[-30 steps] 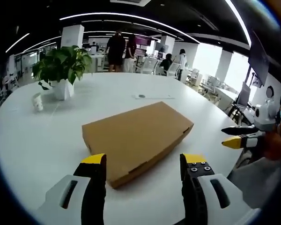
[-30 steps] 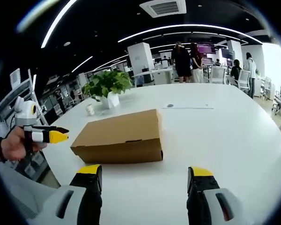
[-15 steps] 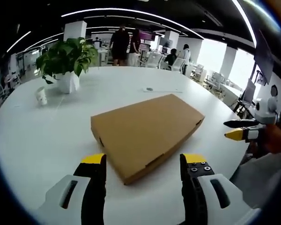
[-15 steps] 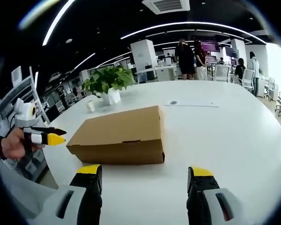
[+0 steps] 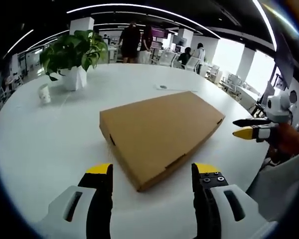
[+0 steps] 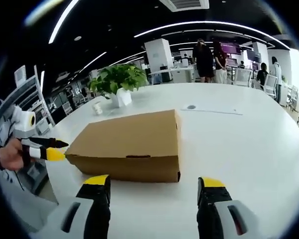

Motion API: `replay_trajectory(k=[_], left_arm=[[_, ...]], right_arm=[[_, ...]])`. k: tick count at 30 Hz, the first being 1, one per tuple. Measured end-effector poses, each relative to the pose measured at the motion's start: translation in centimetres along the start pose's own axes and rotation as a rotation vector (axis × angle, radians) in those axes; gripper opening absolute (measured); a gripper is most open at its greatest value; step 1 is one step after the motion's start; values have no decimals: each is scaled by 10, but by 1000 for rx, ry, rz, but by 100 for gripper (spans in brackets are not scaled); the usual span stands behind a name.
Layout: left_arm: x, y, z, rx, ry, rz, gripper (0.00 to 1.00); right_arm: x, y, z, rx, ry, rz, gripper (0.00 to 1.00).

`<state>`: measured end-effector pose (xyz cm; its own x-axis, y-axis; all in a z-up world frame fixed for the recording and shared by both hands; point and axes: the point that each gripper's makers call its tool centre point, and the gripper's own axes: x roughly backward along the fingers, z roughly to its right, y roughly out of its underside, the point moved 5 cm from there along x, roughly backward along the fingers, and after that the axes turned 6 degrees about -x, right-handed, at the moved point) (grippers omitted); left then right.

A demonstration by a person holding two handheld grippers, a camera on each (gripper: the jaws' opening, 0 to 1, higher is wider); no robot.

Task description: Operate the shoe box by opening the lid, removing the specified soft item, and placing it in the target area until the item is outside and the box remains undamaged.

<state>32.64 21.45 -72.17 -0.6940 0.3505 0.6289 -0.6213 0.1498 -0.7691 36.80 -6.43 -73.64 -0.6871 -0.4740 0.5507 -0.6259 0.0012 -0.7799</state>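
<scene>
Jaws of both tools stand wide apart with nothing held: the left gripper (image 5: pixel 152 172) hangs over the near corner of the flat brown cardboard shoe box (image 5: pixel 159 132), and the right gripper (image 6: pixel 153 183) faces the box's long front wall, where a tuck-tab slot shows at the lid seam. Box lies shut on the round white table (image 5: pixel 35 144), between the two tools and touching neither; the soft item inside is hidden. Risks, as I judge them: a yellow tip driven into the thin wall instead of under the lid edge would dent or tear the card; lifting from one side alone would likely slide the light box across the slick top or twist the lid at its hinge. Count: one box, two grippers, one potted green plant in a white pot (image 5: pixel 72 59), one small white cup (image 5: pixel 45 93) beside it, one flat sheet of paper (image 6: pixel 209 109) beyond the box, several people standing far behind.
</scene>
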Motion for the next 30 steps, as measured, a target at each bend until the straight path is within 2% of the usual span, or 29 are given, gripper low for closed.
replay_trajectory(k=[12, 15, 18, 26, 27, 28, 29, 30], left_arm=[[-14, 12, -2, 1, 13, -28, 64], [-16, 13, -4, 0, 16, -33, 64], [-18, 12, -5, -36, 11, -38, 62], [-24, 6, -7, -34, 24, -24, 57], [-25, 6, -6, -38, 31, -31, 56], [-26, 7, -5, -45, 28, -32, 56], [-25, 7, -5, -47, 30, -31, 56], [-24, 7, -5, -45, 33, -30, 56]], right_arm=[[-31, -4, 9, 32, -9, -18, 65], [-33, -4, 9, 60, -14, -25, 62], [-35, -5, 10, 86, -11, -27, 60], [-40, -8, 6, 140, -31, -31, 53], [-40, -8, 5, 149, -41, -33, 50], [-40, -7, -2, 161, -81, -37, 48], [-40, -7, 0, 177, -42, -34, 48], [-40, -7, 0, 163, -44, -34, 47]])
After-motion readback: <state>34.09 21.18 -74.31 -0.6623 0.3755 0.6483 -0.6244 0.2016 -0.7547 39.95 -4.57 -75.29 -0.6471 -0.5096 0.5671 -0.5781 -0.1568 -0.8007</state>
